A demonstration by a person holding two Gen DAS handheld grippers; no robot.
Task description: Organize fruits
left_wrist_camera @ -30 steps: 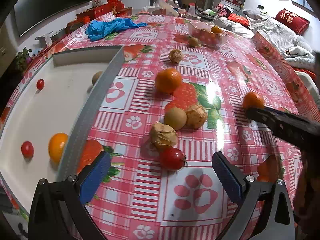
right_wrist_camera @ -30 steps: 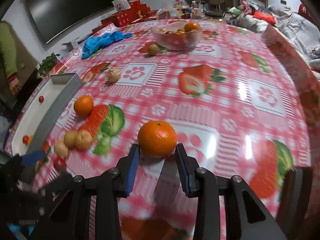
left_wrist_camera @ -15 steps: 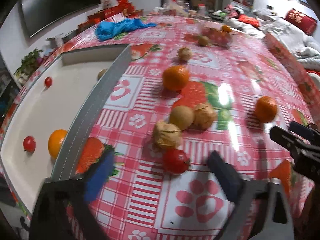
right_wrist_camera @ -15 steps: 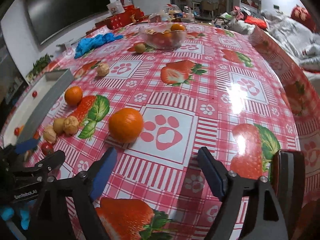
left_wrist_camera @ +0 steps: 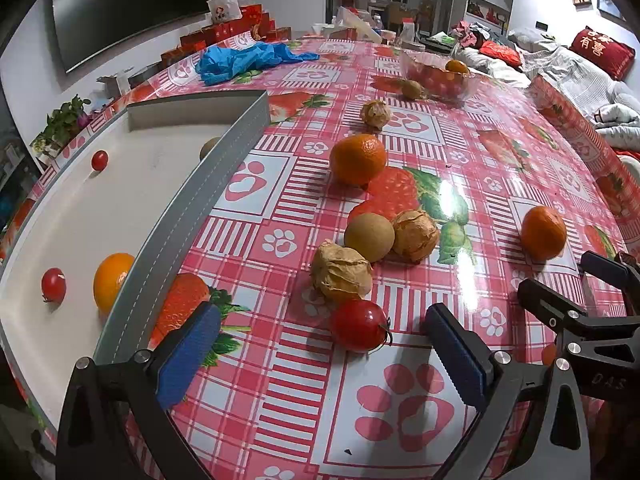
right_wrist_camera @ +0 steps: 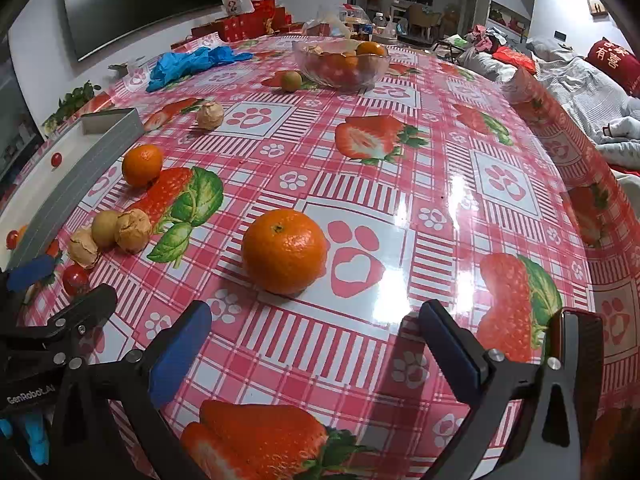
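Note:
My left gripper [left_wrist_camera: 324, 354] is open and empty, just short of a red cherry tomato [left_wrist_camera: 359, 325]. Behind the tomato lie a papery husk fruit [left_wrist_camera: 341, 272], a round brown fruit [left_wrist_camera: 369, 237] and a second husk fruit [left_wrist_camera: 416, 235]. An orange [left_wrist_camera: 358, 159] sits farther back. The white tray [left_wrist_camera: 120, 200] at left holds two cherry tomatoes, an orange and a brown fruit. My right gripper [right_wrist_camera: 316, 346] is open and empty, just short of another orange [right_wrist_camera: 285, 251], which also shows in the left wrist view [left_wrist_camera: 543, 233].
A glass bowl [right_wrist_camera: 340, 65] of fruit stands at the far side, with a brown fruit [right_wrist_camera: 291, 80] and a husk fruit [right_wrist_camera: 210, 115] near it. Blue gloves [right_wrist_camera: 192, 62] lie at the back left. The table edge drops off at right toward a sofa.
The right gripper has let go of the orange, opened and drawn back from it. The left gripper has stayed open and edged closer to the cherry tomato.

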